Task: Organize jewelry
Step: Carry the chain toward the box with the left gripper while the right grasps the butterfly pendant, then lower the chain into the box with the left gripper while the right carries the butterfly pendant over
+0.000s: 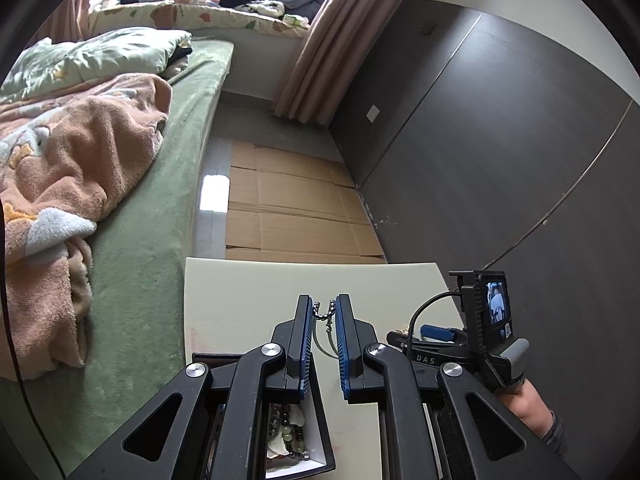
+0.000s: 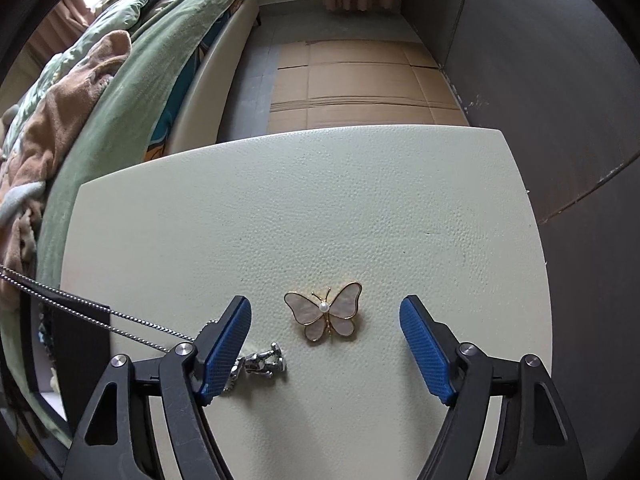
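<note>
My left gripper (image 1: 324, 310) is shut on a dark beaded chain (image 1: 323, 312) that hangs between its blue pads above the pale table (image 1: 248, 292). Below it stands a dark jewelry box (image 1: 316, 432) holding several bead bracelets (image 1: 286, 432). My right gripper (image 2: 325, 320) is open wide just above the table (image 2: 320, 200), its fingers on either side of a butterfly brooch (image 2: 324, 316) with pearly wings and a gold rim. A silver chain (image 2: 100, 312) runs taut from the left edge to a silver pendant (image 2: 266, 362) beside the left finger (image 2: 224, 348). The right gripper also shows in the left wrist view (image 1: 424, 332).
A bed (image 1: 132, 240) with green sheet and peach blanket (image 1: 68, 152) lies left of the table. Flattened cardboard (image 2: 360, 80) covers the floor beyond the table. A dark wall panel (image 1: 500, 140) runs along the right. The jewelry box edge (image 2: 68, 348) sits at the table's left.
</note>
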The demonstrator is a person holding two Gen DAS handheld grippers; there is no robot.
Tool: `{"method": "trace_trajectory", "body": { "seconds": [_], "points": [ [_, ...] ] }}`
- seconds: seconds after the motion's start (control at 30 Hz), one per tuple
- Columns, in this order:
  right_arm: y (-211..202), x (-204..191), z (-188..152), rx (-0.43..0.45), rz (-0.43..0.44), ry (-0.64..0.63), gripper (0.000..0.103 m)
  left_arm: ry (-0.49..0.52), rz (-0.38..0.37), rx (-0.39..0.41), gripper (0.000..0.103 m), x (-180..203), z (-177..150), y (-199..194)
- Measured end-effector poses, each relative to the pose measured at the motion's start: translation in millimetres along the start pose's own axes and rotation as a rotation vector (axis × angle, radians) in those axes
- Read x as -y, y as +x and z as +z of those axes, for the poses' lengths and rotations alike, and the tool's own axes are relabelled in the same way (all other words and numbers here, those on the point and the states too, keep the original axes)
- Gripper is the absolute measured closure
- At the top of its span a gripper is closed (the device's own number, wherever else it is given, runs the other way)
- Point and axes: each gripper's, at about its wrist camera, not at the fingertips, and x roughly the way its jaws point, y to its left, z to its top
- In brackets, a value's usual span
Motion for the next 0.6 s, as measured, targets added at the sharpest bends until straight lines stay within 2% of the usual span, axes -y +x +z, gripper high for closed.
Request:
{"method": "trace_trajectory", "body": {
  "seconds": [0.07, 0.13, 0.17, 0.2, 0.27, 0.33, 0.6],
  "points": [
    [6.4, -2.5, 0.5, -0.020, 0.002, -0.020, 0.040, 0.006, 0.002, 0.003, 0.091, 2.3, -0.5, -0.8],
    [6.3, -5.7, -1.0, 0.000, -0.024, -0.054, 0.046, 0.018, 0.006, 0.013, 0.091, 5.7, -0.1, -2.4],
    [6.1, -7.2, -2.2, 0.007, -0.039, -0.070, 0.050, 0.023, 0.010, 0.016, 0.091, 7.7, 0.3, -3.5],
    [5.2, -8.6, -1.9, 0.015, -0.035, -0.074, 0.061, 0.026, 0.014, 0.020, 0.091, 10.3, 0.6, -5.1],
    [2.7, -3.1, -2.7, 0.016, -0.005, -0.054, 0.061, 0.037, 0.029, 0.027, 0.091, 17.3, 1.7, -8.4],
    [-0.2, 3.5, -4.9, 0.016, 0.033, -0.027, 0.061, 0.067, 0.077, 0.036, 0.091, 27.5, 2.6, -11.4],
    [-27.5, 22.3, -12.8, 0.072, 0.118, 0.063, 0.061, 0.160, 0.103, 0.076, 0.091, 71.7, 15.2, -38.6]
  ]
}}
